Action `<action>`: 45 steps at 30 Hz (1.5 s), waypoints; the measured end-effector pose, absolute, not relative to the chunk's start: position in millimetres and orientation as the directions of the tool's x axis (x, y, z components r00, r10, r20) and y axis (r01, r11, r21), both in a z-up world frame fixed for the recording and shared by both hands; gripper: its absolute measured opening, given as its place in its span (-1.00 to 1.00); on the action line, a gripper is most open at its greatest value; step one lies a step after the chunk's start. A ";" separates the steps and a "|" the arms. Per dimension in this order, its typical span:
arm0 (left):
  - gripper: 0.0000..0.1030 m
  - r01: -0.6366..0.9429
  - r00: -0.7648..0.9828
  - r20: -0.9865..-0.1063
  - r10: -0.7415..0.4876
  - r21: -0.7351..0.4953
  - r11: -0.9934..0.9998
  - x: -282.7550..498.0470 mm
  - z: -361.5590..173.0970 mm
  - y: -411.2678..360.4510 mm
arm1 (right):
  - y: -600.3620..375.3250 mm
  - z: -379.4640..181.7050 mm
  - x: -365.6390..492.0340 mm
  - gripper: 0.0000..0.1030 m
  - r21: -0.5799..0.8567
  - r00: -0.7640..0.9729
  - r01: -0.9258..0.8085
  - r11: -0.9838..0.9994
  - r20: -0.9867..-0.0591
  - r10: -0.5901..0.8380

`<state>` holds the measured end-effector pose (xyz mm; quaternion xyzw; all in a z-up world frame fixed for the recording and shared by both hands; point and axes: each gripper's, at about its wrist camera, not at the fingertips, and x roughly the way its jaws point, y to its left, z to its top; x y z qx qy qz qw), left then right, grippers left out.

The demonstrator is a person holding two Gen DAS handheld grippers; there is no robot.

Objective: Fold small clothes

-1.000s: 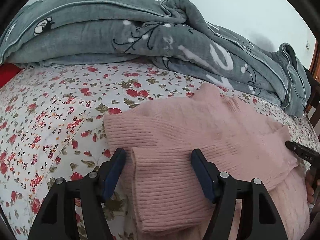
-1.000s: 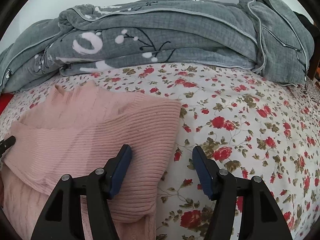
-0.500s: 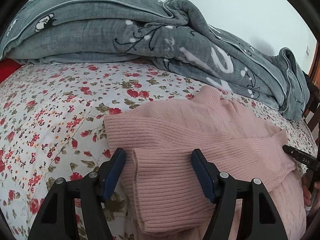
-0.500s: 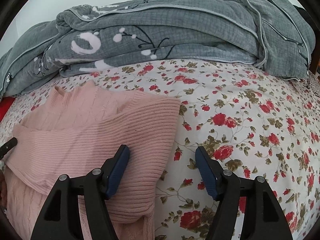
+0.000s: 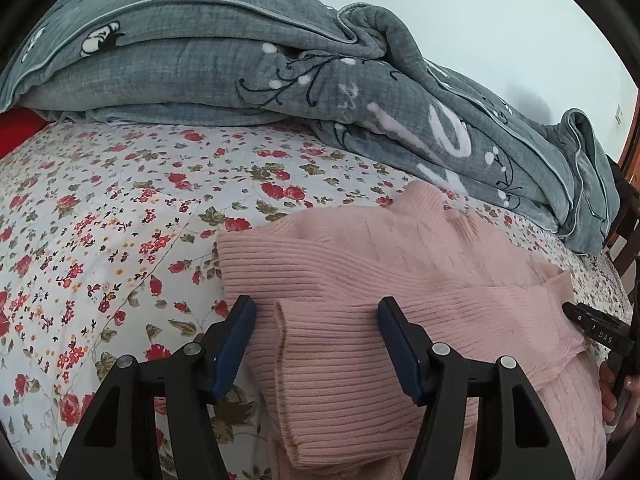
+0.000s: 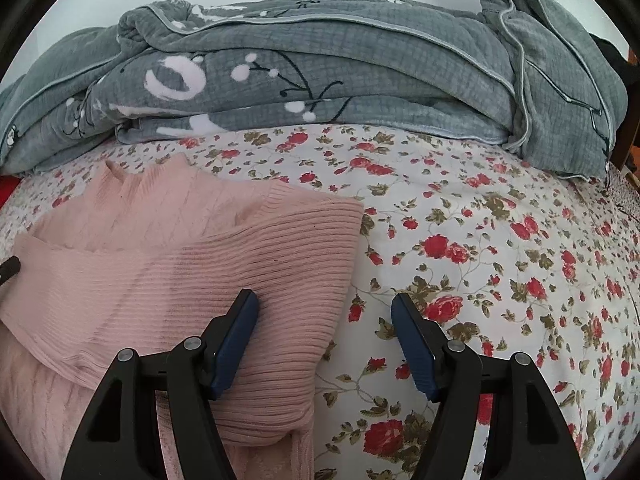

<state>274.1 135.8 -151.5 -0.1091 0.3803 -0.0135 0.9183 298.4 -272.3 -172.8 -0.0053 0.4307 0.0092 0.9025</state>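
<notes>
A pink ribbed knit sweater (image 5: 380, 280) lies on the floral bed sheet (image 5: 100, 220), both sleeves folded across its front. My left gripper (image 5: 316, 316) is open and empty, its jaws straddling the cuff of the left sleeve. In the right wrist view the sweater (image 6: 200, 248) lies at the left. My right gripper (image 6: 324, 312) is open and empty over the sweater's right edge: the left finger over the knit, the right over the sheet (image 6: 500, 260). The tip of the right gripper (image 5: 596, 328) shows at the right edge of the left wrist view.
A bunched grey quilt (image 5: 240, 64) lies along the back of the bed, also in the right wrist view (image 6: 340, 72). A red item (image 5: 16, 132) shows at the far left. A wooden frame (image 5: 628, 216) stands at the right edge.
Both grippers have shifted slightly, so the quilt sits a little higher in view. The sweater has not moved, and both grippers stay open.
</notes>
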 end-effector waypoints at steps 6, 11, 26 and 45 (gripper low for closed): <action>0.20 -0.079 0.703 -0.705 -0.097 -0.212 0.974 276.3 -153.8 137.4 | -274.4 -173.2 298.5 0.32 0.006 0.625 -0.012 1.000 -0.780 0.013; 0.21 -0.084 0.700 -0.706 -0.104 -0.227 0.970 277.6 -155.1 140.1 | -264.2 -169.9 294.7 0.38 -0.073 0.639 -0.012 0.997 -0.768 -0.048; 0.43 -0.130 0.702 -0.700 -0.128 -0.302 0.944 229.0 -155.4 167.6 | -290.9 -139.8 209.2 0.59 -0.050 0.637 0.039 0.998 -0.769 -0.063; 0.12 0.023 0.639 -0.718 -0.277 -0.342 0.939 30.3 -140.5 138.0 | -293.7 -145.6 15.7 -0.23 0.152 0.607 -0.053 0.987 -0.780 0.153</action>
